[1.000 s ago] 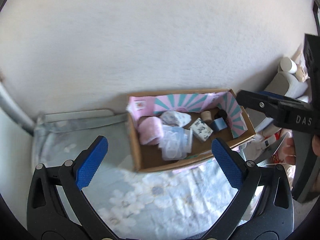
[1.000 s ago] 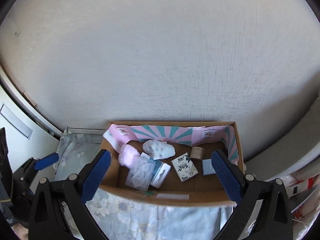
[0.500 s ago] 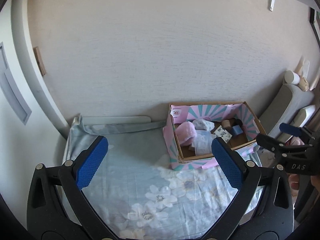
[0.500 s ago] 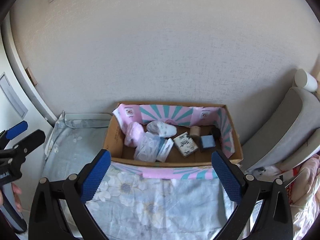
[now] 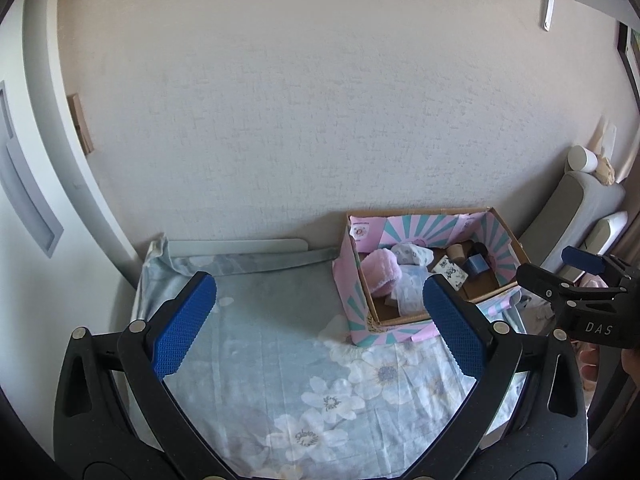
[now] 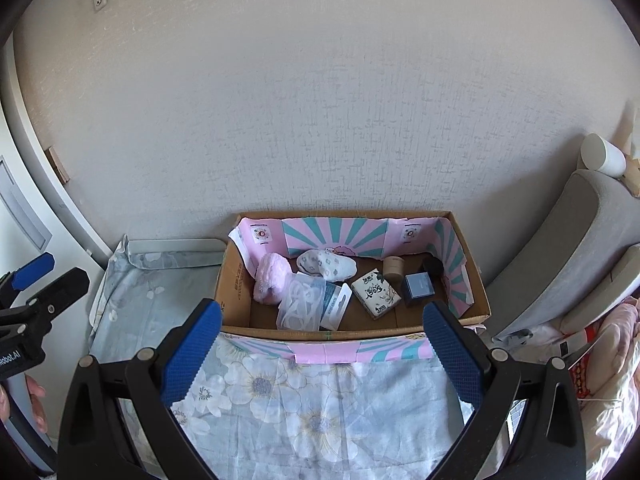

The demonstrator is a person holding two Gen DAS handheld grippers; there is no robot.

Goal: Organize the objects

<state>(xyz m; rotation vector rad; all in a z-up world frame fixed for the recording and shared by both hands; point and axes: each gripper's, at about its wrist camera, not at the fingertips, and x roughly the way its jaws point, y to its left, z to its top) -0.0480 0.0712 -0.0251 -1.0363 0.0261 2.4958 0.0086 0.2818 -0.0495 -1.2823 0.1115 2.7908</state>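
Two tools (image 5: 316, 320) (image 6: 320, 344) agape | ribbed blue pads | cardboard box (image 6: 236, 280) | fluffy pink, maybe slipper (image 6: 272, 280)

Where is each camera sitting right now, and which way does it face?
Left wrist: on the open left tongs, facing the wall over the floral cloth, with the box off right; the right tongs poke in.
Right wrist: on the open right tongs, squarely facing the box; the left tongs and a hand show at left.
Shared: box, cloth, wall, and each other's tongs.
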